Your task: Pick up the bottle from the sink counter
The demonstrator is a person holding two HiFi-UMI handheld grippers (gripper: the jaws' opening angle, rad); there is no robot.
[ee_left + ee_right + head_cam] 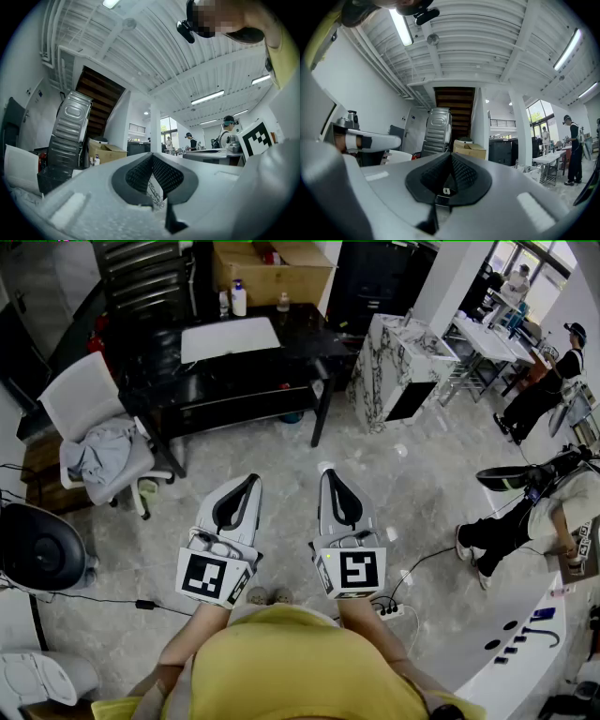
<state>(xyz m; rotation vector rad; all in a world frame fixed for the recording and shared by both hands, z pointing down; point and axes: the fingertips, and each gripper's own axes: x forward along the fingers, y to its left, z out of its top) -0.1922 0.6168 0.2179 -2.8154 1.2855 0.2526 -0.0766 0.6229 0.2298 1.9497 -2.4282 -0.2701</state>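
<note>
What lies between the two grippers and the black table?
Head view: only bare grey floor between the left gripper, the right gripper and the black table.

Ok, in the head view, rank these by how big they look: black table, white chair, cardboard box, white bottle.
1. black table
2. white chair, though it stands nearer the camera, so its true rank against the box is unsure
3. cardboard box
4. white bottle, clearly smallest

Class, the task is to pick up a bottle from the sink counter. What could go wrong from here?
The power strip and its cable lie almost underfoot: a possible trip.
The left gripper and right gripper are shut; one must open before grasping.
Bottles on the black table might be taken by mistake.
</note>
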